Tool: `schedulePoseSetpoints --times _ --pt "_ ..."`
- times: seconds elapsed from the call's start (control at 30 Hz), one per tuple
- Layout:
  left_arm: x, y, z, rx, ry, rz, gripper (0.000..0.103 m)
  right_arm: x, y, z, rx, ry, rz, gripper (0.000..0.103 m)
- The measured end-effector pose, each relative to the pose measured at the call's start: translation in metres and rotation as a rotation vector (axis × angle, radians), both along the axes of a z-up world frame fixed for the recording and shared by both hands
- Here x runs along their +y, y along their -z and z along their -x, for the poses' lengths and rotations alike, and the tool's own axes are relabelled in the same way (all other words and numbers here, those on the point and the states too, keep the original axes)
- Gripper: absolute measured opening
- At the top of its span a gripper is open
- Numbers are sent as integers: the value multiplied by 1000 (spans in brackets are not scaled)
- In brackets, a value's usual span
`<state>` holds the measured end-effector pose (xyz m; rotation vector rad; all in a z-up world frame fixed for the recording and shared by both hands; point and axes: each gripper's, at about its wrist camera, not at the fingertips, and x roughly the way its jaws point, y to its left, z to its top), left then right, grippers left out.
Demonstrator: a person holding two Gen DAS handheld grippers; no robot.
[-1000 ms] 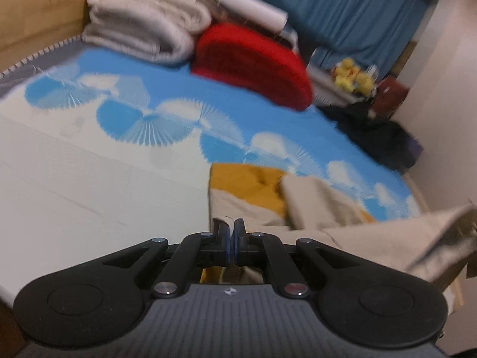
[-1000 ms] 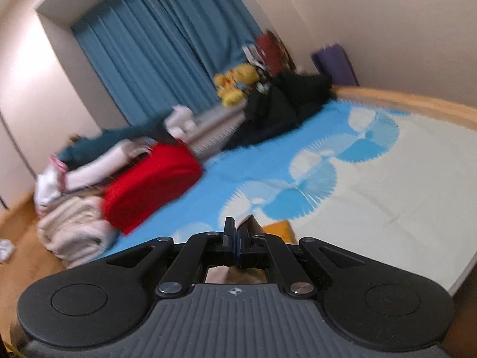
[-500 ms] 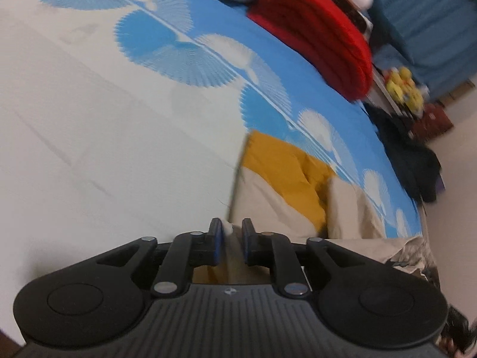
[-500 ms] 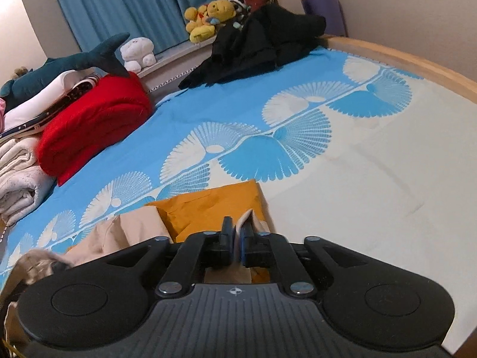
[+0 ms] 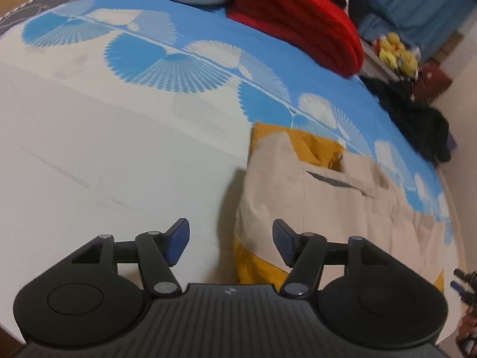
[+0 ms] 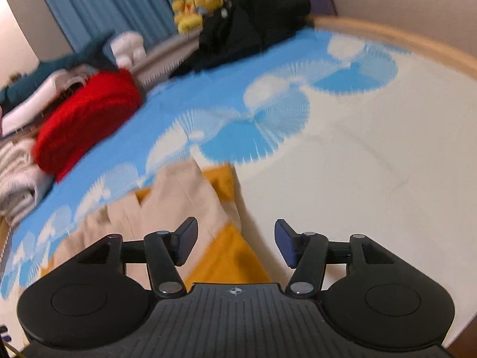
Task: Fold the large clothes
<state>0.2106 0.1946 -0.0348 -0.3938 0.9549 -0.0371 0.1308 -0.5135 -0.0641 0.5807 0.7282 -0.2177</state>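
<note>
Over the bed near its front edge, releasing: left gripper and right gripper opening, clasping nothing, letting the beige-and-mustard garment settle flat before lifting clear.

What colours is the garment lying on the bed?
Beige outside, mustard-yellow lining; the garment shows best in the left wrist view.

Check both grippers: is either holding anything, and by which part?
Nothing held. Left gripper and right gripper jaws are opening, pads clear of the beige-and-mustard garment lying on the bed.
</note>
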Motion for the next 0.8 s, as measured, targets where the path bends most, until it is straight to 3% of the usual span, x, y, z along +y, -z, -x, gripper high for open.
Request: schedulePoseSetpoints --times 0.13,0.4,0.43,0.47,0.5,0.53,0.57,0.7,0.73,0.8 --pt "-14 14 -17 15 9 -34 67 3 14 -15 30 -40 22 61" --pt "-28 33 -59 27 43 -28 66 11 43 -49 79 -105 -37 60" --pt "-31 35 -62 30 50 -36 59 14 43 -52 78 -126 -33 56" --pt "-33 38 -65 33 63 -40 48 18 41 -54 67 -145 -14 42" --pt "-34 40 -69 30 83 -37 10 22 36 -54 55 -153 19 23" --pt "-34 37 -72 11 93 -38 3 24 32 -55 38 -158 52 14" --pt "-33 31 -72 -26 91 -36 3 26 24 -54 7 -157 73 7" --pt "-27 -19 -66 -313 38 -10 2 21 -19 -40 -240 -61 71 3" --pt "-33 -27 -66 -374 29 -59 2 21 -27 -40 -304 -40 60 3" --pt "-46 -29 -76 -419 14 -147 2 26 -32 -48 -341 8 110 3"
